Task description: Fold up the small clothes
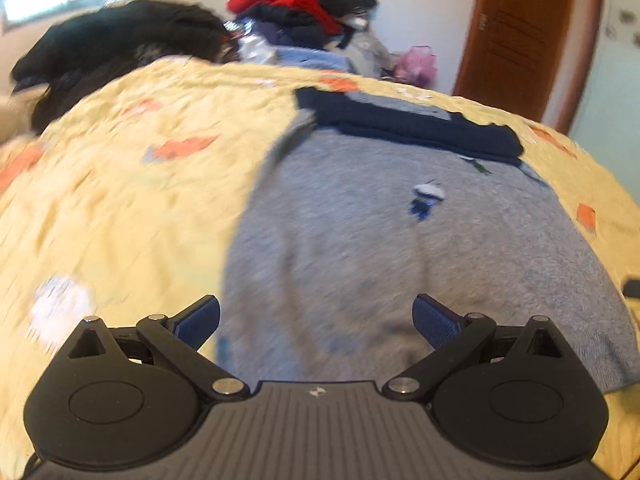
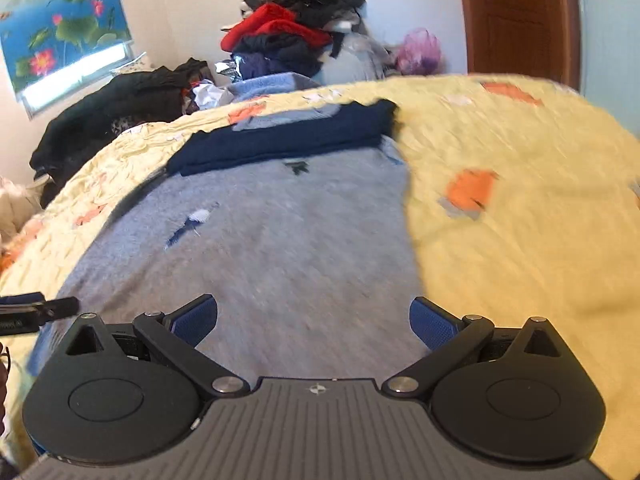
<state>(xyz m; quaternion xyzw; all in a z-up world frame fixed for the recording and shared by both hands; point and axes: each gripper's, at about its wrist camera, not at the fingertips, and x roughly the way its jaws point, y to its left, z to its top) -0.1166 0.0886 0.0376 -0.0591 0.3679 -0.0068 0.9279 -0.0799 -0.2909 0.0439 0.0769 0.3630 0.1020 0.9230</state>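
Note:
A small grey knit sweater (image 1: 400, 240) (image 2: 256, 248) with navy sleeves and small embroidered figures lies flat on the yellow bedspread (image 1: 120, 208) (image 2: 520, 208). Its navy sleeves (image 1: 408, 124) (image 2: 288, 136) are folded across the far end. My left gripper (image 1: 316, 320) hovers open over the sweater's near left part, nothing between its blue pads (image 1: 200, 320). My right gripper (image 2: 314, 320) hangs open over the near right part, also empty. The left gripper's tip (image 2: 40, 308) shows at the left edge of the right wrist view. Both views are motion-blurred.
A heap of red, black and blue clothes (image 1: 304, 12) (image 2: 296, 28) is piled behind the bed. Black garments (image 1: 112, 48) (image 2: 116, 108) lie at the far left. A brown door (image 1: 528, 36) (image 2: 520, 16) stands at the right. A pink bag (image 2: 420, 50) sits near it.

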